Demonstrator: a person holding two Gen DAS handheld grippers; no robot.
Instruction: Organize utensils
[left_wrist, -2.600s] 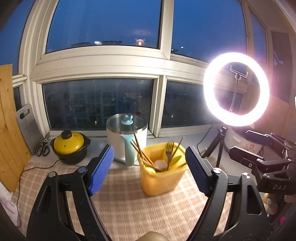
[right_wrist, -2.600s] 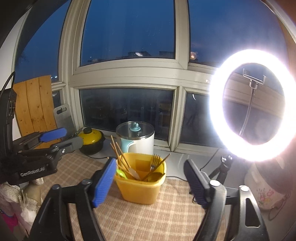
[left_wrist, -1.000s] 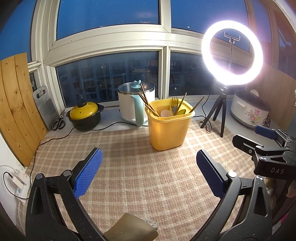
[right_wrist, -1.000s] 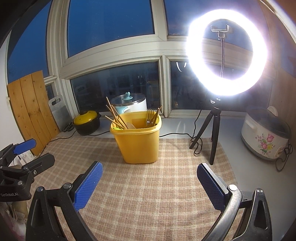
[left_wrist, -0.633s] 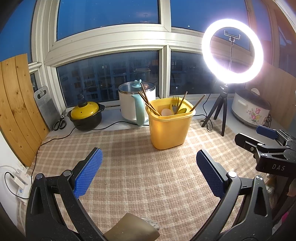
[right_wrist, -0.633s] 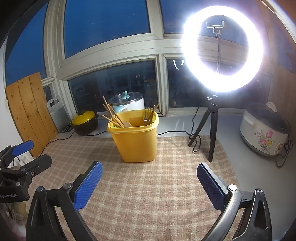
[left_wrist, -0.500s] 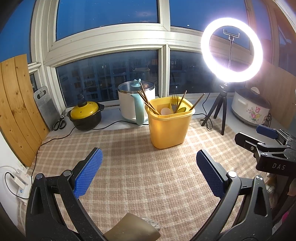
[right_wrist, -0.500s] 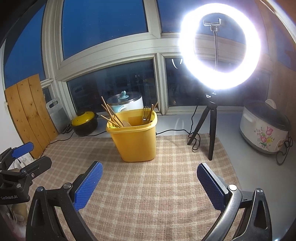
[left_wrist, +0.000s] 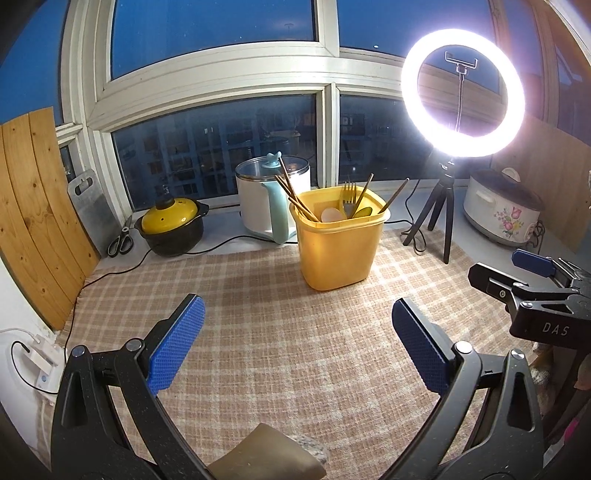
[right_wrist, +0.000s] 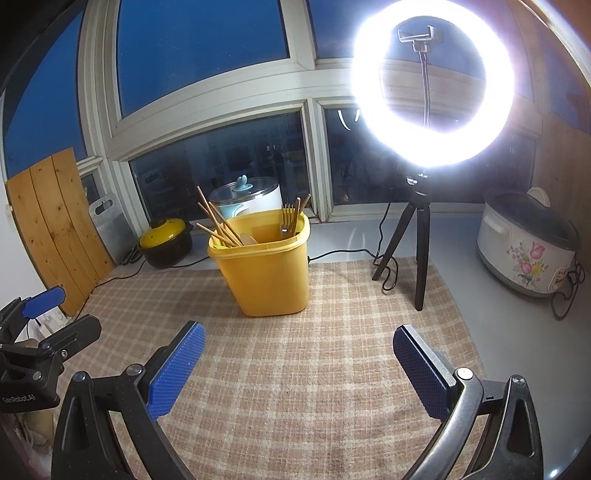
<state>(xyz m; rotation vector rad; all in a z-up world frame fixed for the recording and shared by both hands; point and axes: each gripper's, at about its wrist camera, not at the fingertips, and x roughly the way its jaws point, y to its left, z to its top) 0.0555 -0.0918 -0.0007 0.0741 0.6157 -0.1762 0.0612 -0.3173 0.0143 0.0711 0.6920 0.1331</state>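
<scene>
Left gripper (left_wrist: 297, 347) spread wide, gripping nothing, poised above the checked cloth (left_wrist: 280, 354); right gripper (right_wrist: 297, 363) likewise wide open and empty, held level beside it. Both set back from the yellow bin (left_wrist: 338, 247), probably to leave the cloth free. Bin upright toward the back of the cloth, just in front of the white kettle (left_wrist: 271, 199). Chopsticks (left_wrist: 293, 199) leaning to one side of the bin, forks (left_wrist: 348, 197) and spoons upright on the other, likely sorted by kind. Ring light (left_wrist: 461, 92) aimed at the work area. Readable lettering: "DAS" on one gripper body, "GenRobot.AI" on the other.
</scene>
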